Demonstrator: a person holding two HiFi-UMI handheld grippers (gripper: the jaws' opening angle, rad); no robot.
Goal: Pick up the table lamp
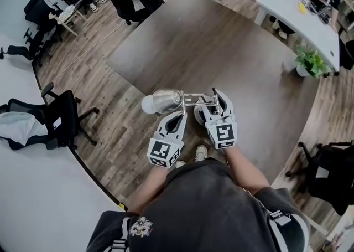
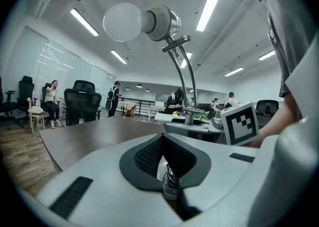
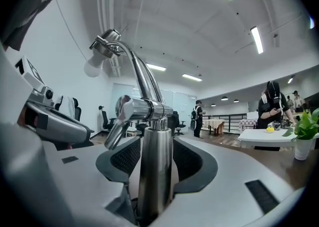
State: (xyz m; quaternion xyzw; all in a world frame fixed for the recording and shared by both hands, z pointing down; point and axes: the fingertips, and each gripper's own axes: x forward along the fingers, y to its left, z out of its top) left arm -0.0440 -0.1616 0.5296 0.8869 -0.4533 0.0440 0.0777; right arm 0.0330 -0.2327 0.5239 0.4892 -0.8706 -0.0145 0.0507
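Two grippers: the left gripper (image 2: 160, 140) is pinched together, holding nothing. The right gripper (image 3: 154, 147) stands wide apart around the lamp (image 3: 153, 181) pole, not squeezing. The bulb (image 2: 122, 21) leans out above the left gripper. A weak squeeze could let the shiny pole slip and tip.

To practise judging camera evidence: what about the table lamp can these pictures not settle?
- Head view: the right gripper covers most of the lamp's base, so whether it rests on the table cannot be told.
- Right gripper view: the lamp's post leaves the frame at the bottom edge; no base shows.
- Left gripper view: the post's lower end is lost behind grey gripper bodies.
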